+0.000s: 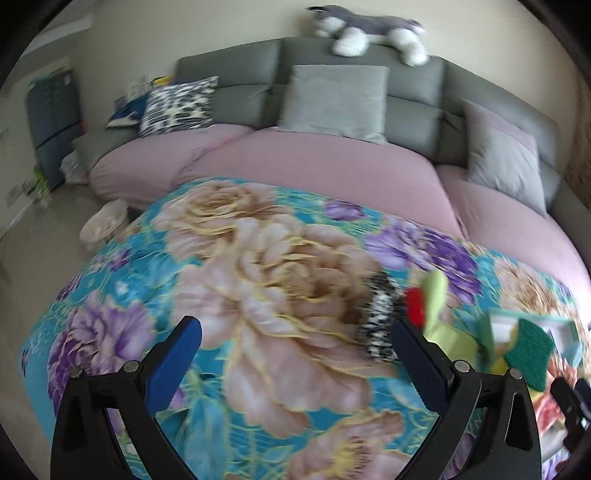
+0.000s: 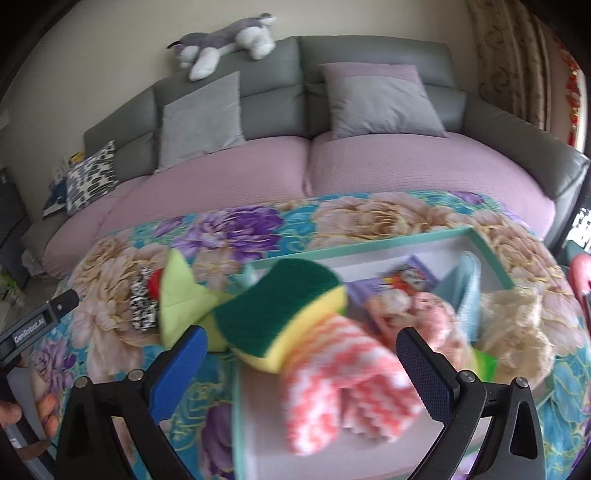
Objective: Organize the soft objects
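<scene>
Left wrist view: left gripper (image 1: pixel 295 354) spread wide, nothing between the blue pads, hovering over the floral cloth (image 1: pixel 258 280) that covers the counter. To its right on the cloth lies a black-and-white patterned soft item (image 1: pixel 378 321), touching a red piece (image 1: pixel 415 304) and a light green cloth (image 1: pixel 439 314). Farther right, a green-and-yellow sponge (image 1: pixel 526 354) sits at the edge of a teal-rimmed tray (image 1: pixel 532 317). Picture is blurred. Far side: grey sofa (image 1: pixel 413 85) with pink seat covers, a grey cushion (image 1: pixel 332 99), a leopard-print cushion (image 1: pixel 177 105), and a plush husky (image 1: pixel 369 31) on the backrest.

Right wrist view: right gripper (image 2: pixel 301 354) spread, empty, above the near part of the teal-rimmed tray (image 2: pixel 491 258). Between and just beyond the pads: a coral-and-white striped cloth (image 2: pixel 343 376) in the tray, with the green-and-yellow sponge (image 2: pixel 284 314) resting partly over the tray's left rim. Pink fluffy cloth (image 2: pixel 424 317) and cream fluffy cloth (image 2: pixel 517 332) lie at the right side of the tray, a pale blue cloth (image 2: pixel 469 295) behind them. Left of the tray, on the floral cloth (image 2: pixel 369 214): light green cloth (image 2: pixel 177 306), red piece (image 2: pixel 155 286), black-and-white patterned soft item (image 2: pixel 142 306). Left gripper's side shows at the left edge, held by a hand (image 2: pixel 22 413).
</scene>
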The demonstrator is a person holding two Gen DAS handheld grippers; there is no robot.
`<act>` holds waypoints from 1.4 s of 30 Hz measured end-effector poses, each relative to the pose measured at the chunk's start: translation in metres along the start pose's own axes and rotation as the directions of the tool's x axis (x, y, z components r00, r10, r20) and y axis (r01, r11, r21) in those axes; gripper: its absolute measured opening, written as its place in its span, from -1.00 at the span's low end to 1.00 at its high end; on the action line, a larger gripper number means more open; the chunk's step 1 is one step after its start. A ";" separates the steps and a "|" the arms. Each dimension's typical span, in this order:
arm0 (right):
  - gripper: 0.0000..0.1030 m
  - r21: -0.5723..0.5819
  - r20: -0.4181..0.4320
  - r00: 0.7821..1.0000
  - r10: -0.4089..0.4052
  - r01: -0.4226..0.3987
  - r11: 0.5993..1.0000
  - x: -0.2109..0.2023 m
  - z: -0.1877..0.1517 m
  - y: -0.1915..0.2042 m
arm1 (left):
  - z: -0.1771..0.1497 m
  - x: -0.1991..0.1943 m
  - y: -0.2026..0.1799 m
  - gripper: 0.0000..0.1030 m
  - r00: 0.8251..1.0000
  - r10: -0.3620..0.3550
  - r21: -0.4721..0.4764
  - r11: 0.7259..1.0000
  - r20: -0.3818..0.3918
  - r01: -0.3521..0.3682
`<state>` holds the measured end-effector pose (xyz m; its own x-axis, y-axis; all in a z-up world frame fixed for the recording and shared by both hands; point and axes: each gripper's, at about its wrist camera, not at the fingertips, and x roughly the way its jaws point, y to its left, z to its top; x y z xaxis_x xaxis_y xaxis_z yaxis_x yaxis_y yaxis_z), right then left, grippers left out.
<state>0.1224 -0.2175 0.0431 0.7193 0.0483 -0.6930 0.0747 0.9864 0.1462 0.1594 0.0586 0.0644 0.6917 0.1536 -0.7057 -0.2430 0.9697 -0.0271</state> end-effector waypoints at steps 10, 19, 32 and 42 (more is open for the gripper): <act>1.00 -0.092 -0.024 0.997 0.076 -0.078 0.993 0.020 -0.005 0.060 | 0.002 0.015 0.044 0.98 0.997 0.068 -0.049 0.996 -0.025 -0.069; 1.00 -0.100 -0.022 0.992 0.123 -0.125 0.987 0.039 -0.007 0.084 | 0.002 0.038 0.037 0.98 1.000 0.001 -0.047 0.999 -0.012 -0.001; 0.92 -0.041 0.025 0.998 0.060 -0.059 0.997 0.042 0.010 0.064 | 0.006 0.085 -0.014 0.98 0.975 -0.208 0.024 0.977 -0.074 0.210; 0.68 -0.069 0.045 0.998 0.036 -0.033 0.997 0.043 0.023 0.063 | -0.003 0.107 -0.042 0.67 0.951 -0.271 0.082 0.955 -0.152 0.285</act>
<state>0.1739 -0.1567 0.0381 0.7520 0.0768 -0.6546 0.0028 0.9928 0.1197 0.2419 0.0338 -0.0125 0.6199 -0.1455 -0.7711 0.0208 0.9854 -0.1692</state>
